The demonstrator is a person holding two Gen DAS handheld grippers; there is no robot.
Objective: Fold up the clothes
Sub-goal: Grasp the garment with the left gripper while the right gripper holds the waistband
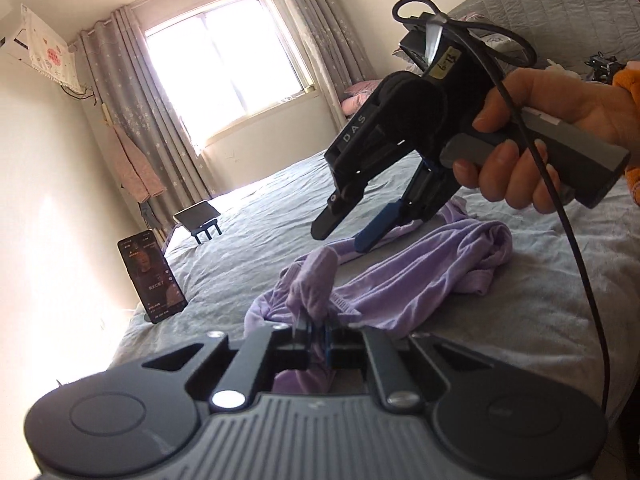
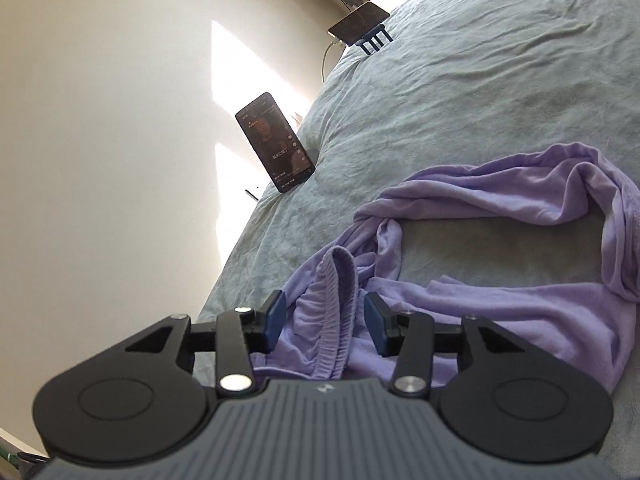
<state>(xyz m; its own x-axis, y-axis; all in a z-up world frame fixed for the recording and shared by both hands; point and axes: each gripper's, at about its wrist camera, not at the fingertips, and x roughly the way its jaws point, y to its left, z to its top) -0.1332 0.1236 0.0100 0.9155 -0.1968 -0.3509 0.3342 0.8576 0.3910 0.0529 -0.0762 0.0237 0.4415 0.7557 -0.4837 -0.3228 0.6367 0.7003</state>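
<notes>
The left gripper (image 1: 316, 330) is pinching the elastic waistband of the crumpled lilac garment (image 1: 404, 280) at lower centre, lifting it so the released right gripper (image 2: 325, 322) is straddling that band (image 2: 336, 304), likely to take a second hold.

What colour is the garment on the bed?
Light purple soft garment, plain, no pattern; right wrist view shows it best.

Bare bed (image 2: 460, 92) is left open beyond the purple garment (image 2: 500, 312); left edge is blocked by phone (image 2: 274, 142) & tablet stand (image 2: 366, 26) near wall
</notes>
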